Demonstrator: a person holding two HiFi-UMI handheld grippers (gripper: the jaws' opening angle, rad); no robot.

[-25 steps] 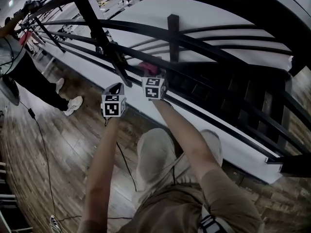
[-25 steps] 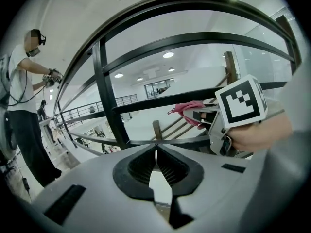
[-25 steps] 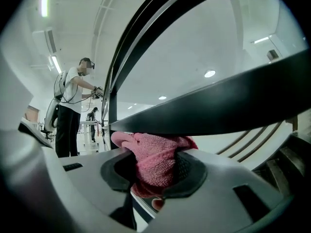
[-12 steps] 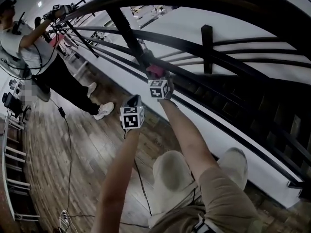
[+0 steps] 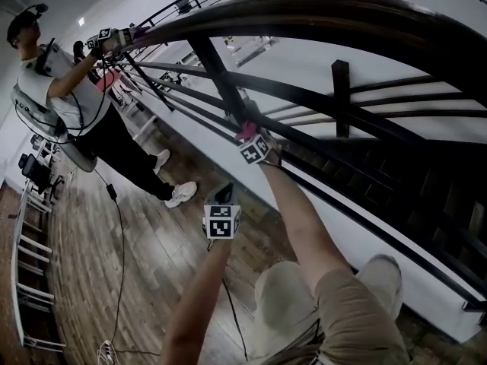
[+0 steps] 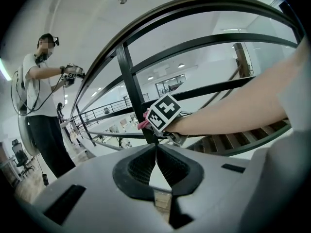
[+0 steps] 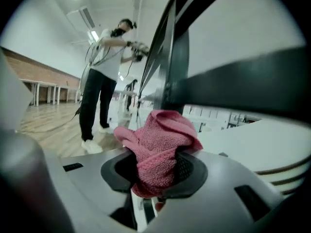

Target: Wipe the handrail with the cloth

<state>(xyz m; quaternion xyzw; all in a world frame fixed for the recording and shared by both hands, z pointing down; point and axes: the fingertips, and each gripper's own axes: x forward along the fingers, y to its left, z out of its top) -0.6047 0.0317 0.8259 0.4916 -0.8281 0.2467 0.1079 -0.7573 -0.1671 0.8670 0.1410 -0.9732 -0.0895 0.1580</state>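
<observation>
The black metal handrail [image 5: 342,10] curves across the head view, with thinner rails below it. A pink cloth [image 5: 246,131] is bunched against one of the lower rails, right beside a slanted upright post [image 5: 215,73]. My right gripper [image 5: 249,137] is shut on the cloth [image 7: 158,149], which bulges out of the jaws with the post [image 7: 177,57] just behind it. My left gripper [image 5: 224,202] hangs lower and nearer to me, off the railing, shut with nothing in it. In the left gripper view its jaws [image 6: 155,155] meet, and the right gripper's marker cube [image 6: 165,113] is ahead.
Another person [image 5: 61,97] stands at the far left by the same railing and holds grippers up at the top rail. A cable [image 5: 118,234] trails over the wooden floor. A second upright post [image 5: 340,97] stands to the right. A white ledge runs under the rails.
My right gripper has slid the cloth left along the lower rail, up to the slanted post. The left gripper has fallen back toward me, lower in the view.
</observation>
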